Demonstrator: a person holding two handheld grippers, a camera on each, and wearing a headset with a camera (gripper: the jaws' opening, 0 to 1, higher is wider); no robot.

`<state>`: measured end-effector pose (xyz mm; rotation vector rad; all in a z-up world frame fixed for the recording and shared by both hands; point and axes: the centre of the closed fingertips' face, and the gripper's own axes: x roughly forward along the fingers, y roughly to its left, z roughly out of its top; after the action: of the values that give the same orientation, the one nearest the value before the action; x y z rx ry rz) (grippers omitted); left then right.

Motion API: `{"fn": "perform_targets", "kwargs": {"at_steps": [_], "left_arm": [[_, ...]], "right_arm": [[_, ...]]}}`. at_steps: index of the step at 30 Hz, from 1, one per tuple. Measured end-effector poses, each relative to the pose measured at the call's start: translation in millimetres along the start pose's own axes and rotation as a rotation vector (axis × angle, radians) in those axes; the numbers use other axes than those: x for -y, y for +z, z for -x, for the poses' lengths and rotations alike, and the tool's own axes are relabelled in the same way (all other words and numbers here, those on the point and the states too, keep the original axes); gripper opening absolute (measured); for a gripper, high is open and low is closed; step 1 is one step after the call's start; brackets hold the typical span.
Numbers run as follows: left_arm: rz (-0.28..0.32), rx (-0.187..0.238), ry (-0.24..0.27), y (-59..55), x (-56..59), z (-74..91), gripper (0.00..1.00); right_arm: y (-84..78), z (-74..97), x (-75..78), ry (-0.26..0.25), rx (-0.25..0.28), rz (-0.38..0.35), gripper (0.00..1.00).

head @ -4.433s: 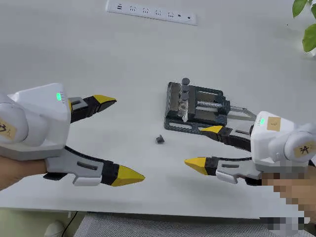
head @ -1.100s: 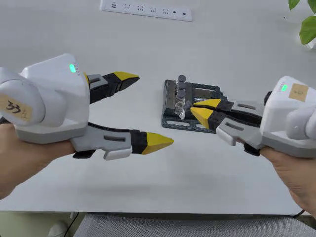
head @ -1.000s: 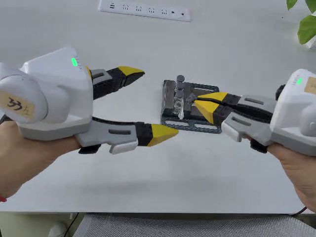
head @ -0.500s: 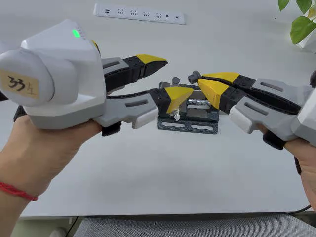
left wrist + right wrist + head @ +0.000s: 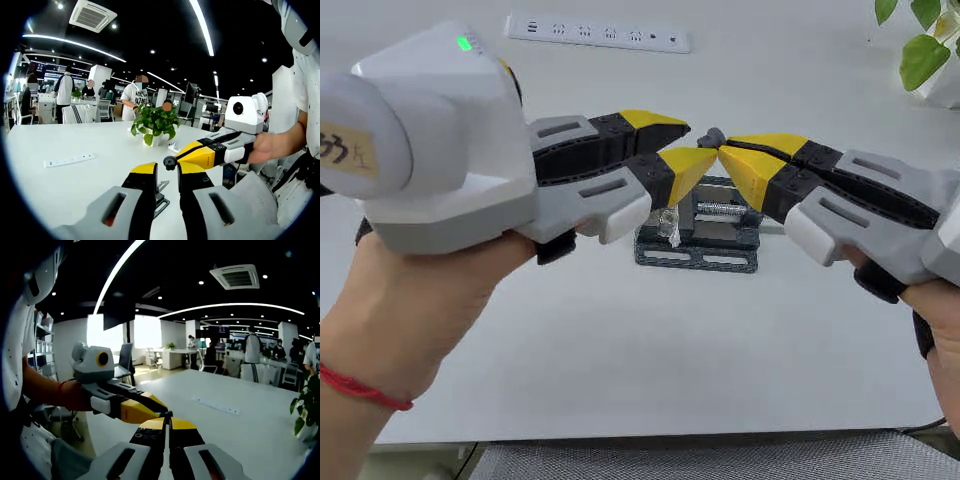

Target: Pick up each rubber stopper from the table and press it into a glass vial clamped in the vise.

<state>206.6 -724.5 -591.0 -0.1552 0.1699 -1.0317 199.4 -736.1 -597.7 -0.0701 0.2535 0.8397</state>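
Observation:
My right gripper [image 5: 724,151] is shut on a small dark grey rubber stopper [image 5: 712,136], held in the air above the table. My left gripper [image 5: 686,141] faces it tip to tip, jaws open by a narrow gap. In the left gripper view the stopper [image 5: 170,162] sits just above that gap, held by the right gripper [image 5: 186,156]. In the right gripper view the stopper [image 5: 167,415] pokes out at the closed tips [image 5: 167,423], with the left gripper [image 5: 150,407] close on the left. Below them, the black vise [image 5: 698,240] holds a glass vial [image 5: 669,228].
A white power strip [image 5: 595,33] lies at the table's far edge. A potted plant [image 5: 918,45] stands at the far right corner. People stand at desks in the background of the left gripper view.
The stopper that lay on the table is now in my right gripper. Both grippers have risen and come together over the vise. My left jaws have narrowed.

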Motion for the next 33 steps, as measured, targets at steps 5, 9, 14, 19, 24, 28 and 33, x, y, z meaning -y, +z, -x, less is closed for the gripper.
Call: {"fn": "perform_targets", "kwargs": {"at_steps": [5,9,14,19,24,28,33], "left_arm": [[0.008,0.001,-0.008,2.0,2.5,0.3,0.07],[0.01,0.001,-0.012,2.1,3.4,0.5,0.07],[0.016,0.005,-0.016,3.4,4.6,1.0,0.05],[0.027,0.013,-0.018,5.5,4.4,1.3,0.05],[0.049,0.018,-0.026,6.5,3.6,1.3,0.05],[0.065,0.02,-0.031,7.4,3.4,1.0,0.05],[0.059,0.017,-0.041,6.9,3.4,0.9,0.04]], "right_arm": [[2.8,-0.4,-0.9,-0.002,0.008,-0.002,0.0],[2.6,-0.6,-2.0,0.0,0.009,-0.002,0.0],[4.9,-0.1,-3.8,-0.003,0.016,-0.003,0.0],[7.4,0.2,-4.4,-0.008,0.023,-0.002,0.0],[9.4,0.7,-5.1,-0.008,0.028,-0.006,0.0],[9.9,1.0,-4.9,-0.007,0.03,-0.003,0.0],[10.2,1.7,-5.7,0.0,0.029,-0.006,0.0]]}}
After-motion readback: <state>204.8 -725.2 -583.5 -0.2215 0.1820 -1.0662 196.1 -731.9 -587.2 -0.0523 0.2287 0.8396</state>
